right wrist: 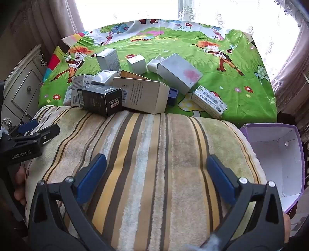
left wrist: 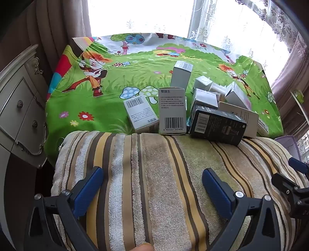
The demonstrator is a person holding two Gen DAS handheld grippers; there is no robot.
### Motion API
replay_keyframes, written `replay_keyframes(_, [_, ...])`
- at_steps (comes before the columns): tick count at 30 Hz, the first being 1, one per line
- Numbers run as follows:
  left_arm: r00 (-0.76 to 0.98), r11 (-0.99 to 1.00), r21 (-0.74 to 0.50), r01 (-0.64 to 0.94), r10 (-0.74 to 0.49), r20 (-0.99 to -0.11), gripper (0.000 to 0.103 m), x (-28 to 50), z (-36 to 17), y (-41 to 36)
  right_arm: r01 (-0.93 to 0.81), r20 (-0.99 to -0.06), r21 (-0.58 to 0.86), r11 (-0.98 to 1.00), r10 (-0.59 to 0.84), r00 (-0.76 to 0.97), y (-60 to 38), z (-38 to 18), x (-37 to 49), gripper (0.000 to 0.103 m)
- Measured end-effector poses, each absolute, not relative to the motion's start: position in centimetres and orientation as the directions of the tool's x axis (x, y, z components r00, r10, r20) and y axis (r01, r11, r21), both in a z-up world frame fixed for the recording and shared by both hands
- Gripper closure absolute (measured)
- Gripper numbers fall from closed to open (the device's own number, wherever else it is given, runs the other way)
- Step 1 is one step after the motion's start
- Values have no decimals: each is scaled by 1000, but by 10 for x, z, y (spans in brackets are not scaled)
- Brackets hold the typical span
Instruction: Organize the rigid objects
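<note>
Several small cardboard boxes lie in a heap on a green cartoon-print cloth [left wrist: 108, 119]. A black box [left wrist: 216, 125] [right wrist: 100, 99] leans at the near edge. Beside it stand a white barcode box [left wrist: 172, 114] and a tilted white box [left wrist: 141, 115]. A long white box [right wrist: 141, 96], a large grey box [right wrist: 178, 72] and a small printed box [right wrist: 208, 101] lie further right. My left gripper [left wrist: 152, 183] hangs open over a striped towel [left wrist: 154, 173], well short of the boxes. My right gripper [right wrist: 156, 171] is open over the same towel [right wrist: 154, 154], nothing between its fingers.
An open purple box with a white inside [right wrist: 278, 152] stands at the right of the towel. A cream chest of drawers [left wrist: 19, 108] is at the left. Curtains and a bright window [left wrist: 139, 15] lie behind the cloth. Each gripper shows at the other view's edge.
</note>
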State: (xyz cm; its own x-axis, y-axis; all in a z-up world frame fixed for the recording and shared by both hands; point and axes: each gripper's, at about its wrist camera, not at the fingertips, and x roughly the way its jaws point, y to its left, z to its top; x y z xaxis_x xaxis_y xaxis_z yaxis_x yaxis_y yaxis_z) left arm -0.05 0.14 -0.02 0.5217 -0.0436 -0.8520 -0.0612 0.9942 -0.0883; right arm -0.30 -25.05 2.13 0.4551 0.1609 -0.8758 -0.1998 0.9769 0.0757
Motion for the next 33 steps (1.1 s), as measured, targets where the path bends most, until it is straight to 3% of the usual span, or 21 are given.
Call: replay_keyframes(33, [506, 997, -51, -63, -12, -863, 0, 2, -5, 0, -197, -877, 77, 977, 161, 453, -249, 21, -3, 0])
